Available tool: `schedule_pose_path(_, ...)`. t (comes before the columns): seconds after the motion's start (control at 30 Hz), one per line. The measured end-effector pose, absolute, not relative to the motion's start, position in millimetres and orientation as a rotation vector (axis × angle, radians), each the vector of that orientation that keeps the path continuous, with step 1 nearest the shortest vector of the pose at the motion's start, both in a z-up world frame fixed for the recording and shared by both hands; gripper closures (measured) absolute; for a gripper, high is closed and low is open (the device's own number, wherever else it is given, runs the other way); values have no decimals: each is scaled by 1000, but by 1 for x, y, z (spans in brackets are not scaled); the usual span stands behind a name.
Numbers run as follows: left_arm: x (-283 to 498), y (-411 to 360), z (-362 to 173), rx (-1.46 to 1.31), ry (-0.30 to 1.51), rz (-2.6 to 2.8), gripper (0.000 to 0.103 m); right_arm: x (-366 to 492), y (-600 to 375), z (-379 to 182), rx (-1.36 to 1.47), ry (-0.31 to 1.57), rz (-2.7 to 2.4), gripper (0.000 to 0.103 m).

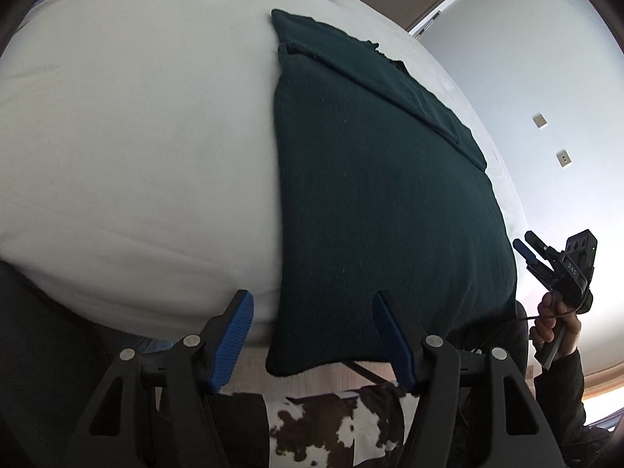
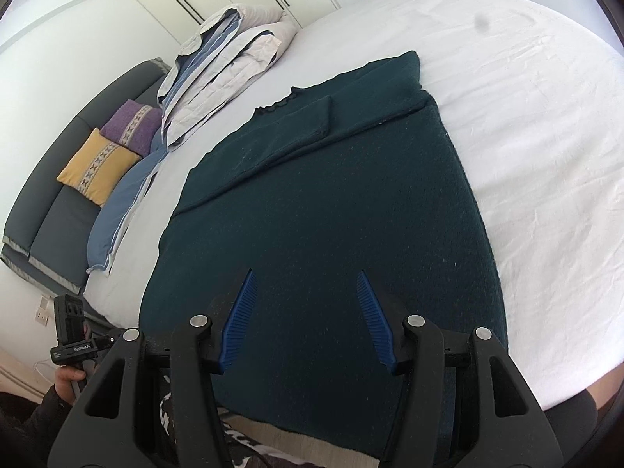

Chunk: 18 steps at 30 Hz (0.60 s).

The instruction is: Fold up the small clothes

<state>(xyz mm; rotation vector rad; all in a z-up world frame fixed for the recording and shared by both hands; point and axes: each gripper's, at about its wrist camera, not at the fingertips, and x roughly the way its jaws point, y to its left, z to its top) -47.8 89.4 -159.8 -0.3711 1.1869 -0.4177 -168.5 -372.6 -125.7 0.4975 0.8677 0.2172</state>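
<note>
A dark green sweater (image 1: 382, 202) (image 2: 323, 214) lies flat on the white bed (image 1: 128, 148) (image 2: 526, 124). Its sleeves are folded across the body, the frilled neckline is at the far end, and the hem hangs slightly over the near bed edge. My left gripper (image 1: 312, 294) hovers open over the sweater's near left corner with nothing between its blue pads. My right gripper (image 2: 306, 273) stands open above the sweater's near part, also holding nothing. In the left wrist view the right gripper (image 1: 524, 241) shows just off the sweater's right edge, held by a hand (image 1: 553, 323).
A folded duvet and pillows (image 2: 222, 58) are stacked at the head of the bed, beside a blue pillow (image 2: 121, 206). A dark bench (image 2: 58, 210) carries yellow and purple cushions. Cow-print trousers (image 1: 331, 425) stand against the near bed edge. Wardrobe doors and a door lie beyond.
</note>
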Motion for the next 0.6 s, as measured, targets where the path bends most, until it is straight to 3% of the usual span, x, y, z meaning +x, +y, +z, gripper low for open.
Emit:
schedule_pose_path(0.33,-45,89,-204,-515,1309,-490,41,-222,-401,-138,584,906,217,50)
schedule_pose_path(0.4,-43,90,-210,-536,1327,-479,50,-228,-408,-139,599,901,212,50)
schedule_pose_path(0.5,-42,94,-214,-594,1335,-476,52,-235,-416,-139,607,896,202,50)
schedule_pose_path(0.6,-41,92,-214,-618,1338,-468,63,-238,-422,-138,610,900,197,50)
